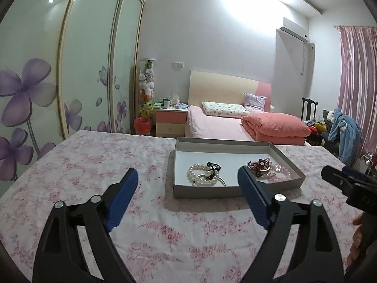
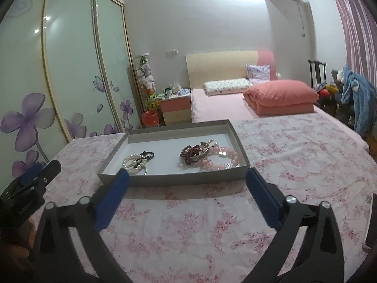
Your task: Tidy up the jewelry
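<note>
Both wide open, gripping nothing: left claw [image 1: 188, 181], right claw [image 2: 188, 179]. Gray tray [image 2: 169, 179] dead ahead, bare floral tabletop [image 2: 294, 153] rightward.

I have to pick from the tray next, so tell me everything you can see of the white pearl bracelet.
The white pearl bracelet is a loop of round, glossy off-white beads, coiled into what looks like more than one strand. It lies flat on the pale floor of the shallow grey tray, in its left half near the front wall. A black beaded piece lies across its far side, and a thin silver bangle lies against its near side. It is apart from the pink and dark red pile to the right. Neither gripper touches it.
</note>
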### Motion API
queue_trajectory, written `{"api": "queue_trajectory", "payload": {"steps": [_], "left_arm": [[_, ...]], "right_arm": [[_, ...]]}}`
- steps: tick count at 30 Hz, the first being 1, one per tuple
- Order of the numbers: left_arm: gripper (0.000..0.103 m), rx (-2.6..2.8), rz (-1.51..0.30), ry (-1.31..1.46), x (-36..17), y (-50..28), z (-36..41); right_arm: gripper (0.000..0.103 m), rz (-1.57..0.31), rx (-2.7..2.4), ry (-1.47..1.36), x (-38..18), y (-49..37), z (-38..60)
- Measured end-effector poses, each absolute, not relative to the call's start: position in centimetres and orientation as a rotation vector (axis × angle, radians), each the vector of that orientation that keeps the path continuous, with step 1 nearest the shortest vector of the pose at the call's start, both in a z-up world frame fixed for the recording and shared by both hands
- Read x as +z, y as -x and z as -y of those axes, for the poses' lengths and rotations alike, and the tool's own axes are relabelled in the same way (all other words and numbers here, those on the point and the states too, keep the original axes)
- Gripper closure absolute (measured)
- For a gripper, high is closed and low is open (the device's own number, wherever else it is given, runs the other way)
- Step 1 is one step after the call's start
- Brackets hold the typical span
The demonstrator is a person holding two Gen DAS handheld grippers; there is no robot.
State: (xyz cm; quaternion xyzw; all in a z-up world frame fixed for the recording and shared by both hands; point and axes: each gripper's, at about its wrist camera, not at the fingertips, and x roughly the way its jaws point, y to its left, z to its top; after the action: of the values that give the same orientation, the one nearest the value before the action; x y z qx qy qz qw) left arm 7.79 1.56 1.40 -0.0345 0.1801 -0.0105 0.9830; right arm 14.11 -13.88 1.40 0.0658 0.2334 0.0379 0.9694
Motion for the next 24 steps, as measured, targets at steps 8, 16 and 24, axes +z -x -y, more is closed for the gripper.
{"api": "queue_trajectory", "payload": {"steps": [8, 16, 24], "left_arm": [[0.002, -0.016, -0.351, 0.069, 0.9, -6.4, -1.7], [0.002, -0.005, -0.332, 0.064, 0.9, -4.9, -1.5], [0.002, -0.008, -0.307, 0.06, 1.2, -4.3, -1.2]], "right_arm": [[0.004, -0.425, 0.06, -0.077, 1.5, -12.2, 13.2], [0.004, -0.4, 0.084, -0.074, 0.9, -10.4, 13.1], [0.004, -0.321, 0.079, -0.07, 1.5, -9.1, 13.2]]}}
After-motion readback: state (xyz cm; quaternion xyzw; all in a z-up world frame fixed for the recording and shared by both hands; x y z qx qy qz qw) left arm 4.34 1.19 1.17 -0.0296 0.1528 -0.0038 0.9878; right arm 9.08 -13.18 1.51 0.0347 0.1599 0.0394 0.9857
